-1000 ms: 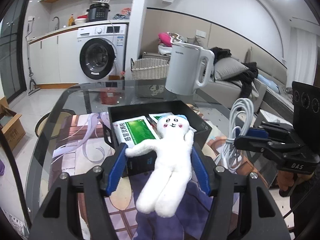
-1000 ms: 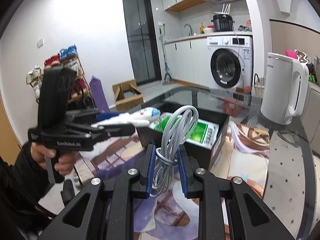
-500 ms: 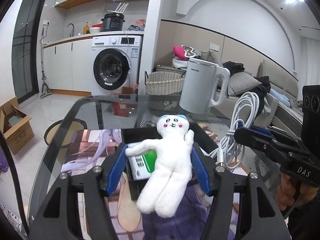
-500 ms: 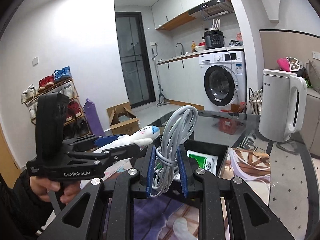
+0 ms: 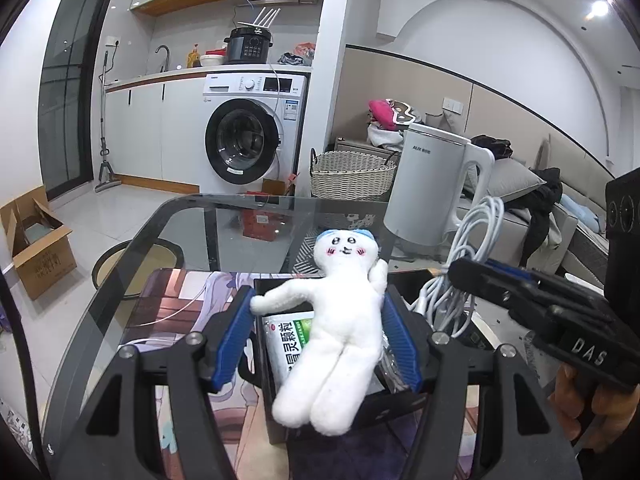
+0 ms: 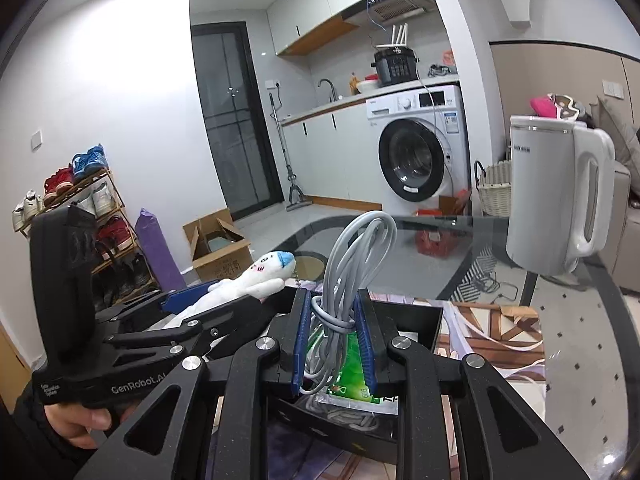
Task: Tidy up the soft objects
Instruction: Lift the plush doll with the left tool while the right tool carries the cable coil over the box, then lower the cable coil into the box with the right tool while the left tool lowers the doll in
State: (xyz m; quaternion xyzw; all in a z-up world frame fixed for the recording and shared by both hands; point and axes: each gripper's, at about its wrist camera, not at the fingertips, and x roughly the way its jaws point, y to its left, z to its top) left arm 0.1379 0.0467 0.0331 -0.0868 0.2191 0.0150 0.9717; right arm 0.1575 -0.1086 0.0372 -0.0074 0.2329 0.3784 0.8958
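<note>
My left gripper (image 5: 320,316) is shut on a white plush doll (image 5: 340,320) with a blue-topped head, held above a black box (image 5: 360,408). The box holds a green and white sachet (image 5: 288,340). My right gripper (image 6: 334,320) is shut on a coiled grey cable (image 6: 352,264), also above the black box (image 6: 420,320). In the right wrist view the doll (image 6: 256,280) and left gripper (image 6: 192,312) are at left. In the left wrist view the cable (image 5: 460,264) and right gripper (image 5: 500,284) are at right.
A white electric kettle (image 5: 432,188) stands on the glass table (image 5: 192,232) behind the box. A printed mat (image 5: 180,304) lies under the box. A wicker basket (image 5: 352,176), washing machine (image 5: 248,140) and cardboard box (image 5: 36,248) are beyond the table.
Both grippers have risen and come in over the black box, each still holding its object. The box now sits lower and closer under the fingers in both views.
</note>
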